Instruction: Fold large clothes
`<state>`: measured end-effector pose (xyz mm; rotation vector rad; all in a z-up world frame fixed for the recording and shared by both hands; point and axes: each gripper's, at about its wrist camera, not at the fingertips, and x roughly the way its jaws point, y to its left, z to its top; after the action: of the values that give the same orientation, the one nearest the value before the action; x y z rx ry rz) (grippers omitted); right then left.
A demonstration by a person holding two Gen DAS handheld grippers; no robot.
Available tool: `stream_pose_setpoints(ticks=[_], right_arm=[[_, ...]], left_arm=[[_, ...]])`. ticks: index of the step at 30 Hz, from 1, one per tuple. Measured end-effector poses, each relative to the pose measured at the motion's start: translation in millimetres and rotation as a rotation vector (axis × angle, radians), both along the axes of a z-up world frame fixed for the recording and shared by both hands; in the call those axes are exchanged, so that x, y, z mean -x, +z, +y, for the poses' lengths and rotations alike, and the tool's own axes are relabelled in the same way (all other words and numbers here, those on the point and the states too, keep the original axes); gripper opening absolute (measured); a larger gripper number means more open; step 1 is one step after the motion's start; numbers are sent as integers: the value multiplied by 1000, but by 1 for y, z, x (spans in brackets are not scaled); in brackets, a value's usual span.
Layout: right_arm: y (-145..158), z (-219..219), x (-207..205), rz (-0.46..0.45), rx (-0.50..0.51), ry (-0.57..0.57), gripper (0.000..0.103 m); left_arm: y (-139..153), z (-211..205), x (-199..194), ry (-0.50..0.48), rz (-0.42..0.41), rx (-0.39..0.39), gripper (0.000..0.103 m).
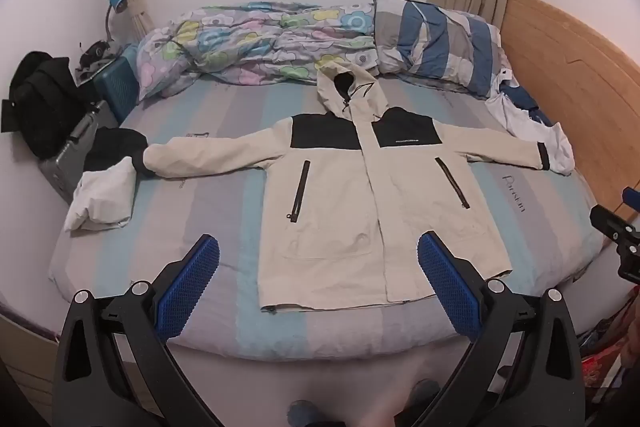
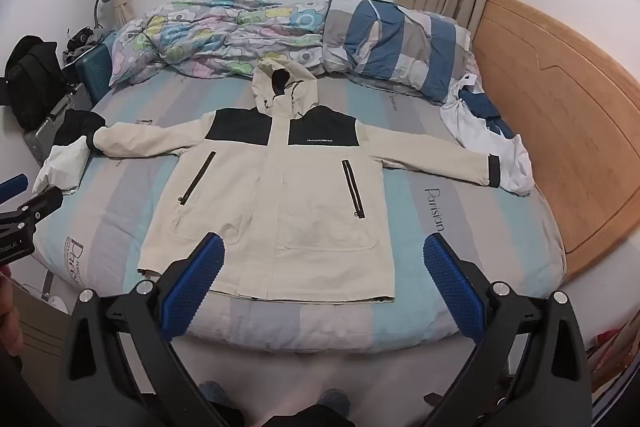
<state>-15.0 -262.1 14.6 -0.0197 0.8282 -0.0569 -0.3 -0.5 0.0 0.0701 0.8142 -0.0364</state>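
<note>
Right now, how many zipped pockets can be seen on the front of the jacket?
2. One zipped pocket is on the chest panel at the picture's left of the front closure of the jacket; the other is at its right. Any others may be hidden.

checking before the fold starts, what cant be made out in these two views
- Back of the jacket: hidden against the bed, both views.
- Small chest lettering: too small, left wrist view.
- Black garment by the left cuff: type unclear, partly covered.
- Floor at the bed's foot: blurred, behind the right gripper.
</note>
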Motion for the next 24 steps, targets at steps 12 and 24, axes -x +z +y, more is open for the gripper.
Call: stream_pose_setpoints(ticks=[12, 24], right_arm=[[1, 0, 0, -3, 2, -1, 96], [7, -6, -6, -6, -7, 2, 96]], left_arm=[[0, 5, -3, 7, 13, 33, 97], [3, 0, 0, -5, 9, 24, 97]])
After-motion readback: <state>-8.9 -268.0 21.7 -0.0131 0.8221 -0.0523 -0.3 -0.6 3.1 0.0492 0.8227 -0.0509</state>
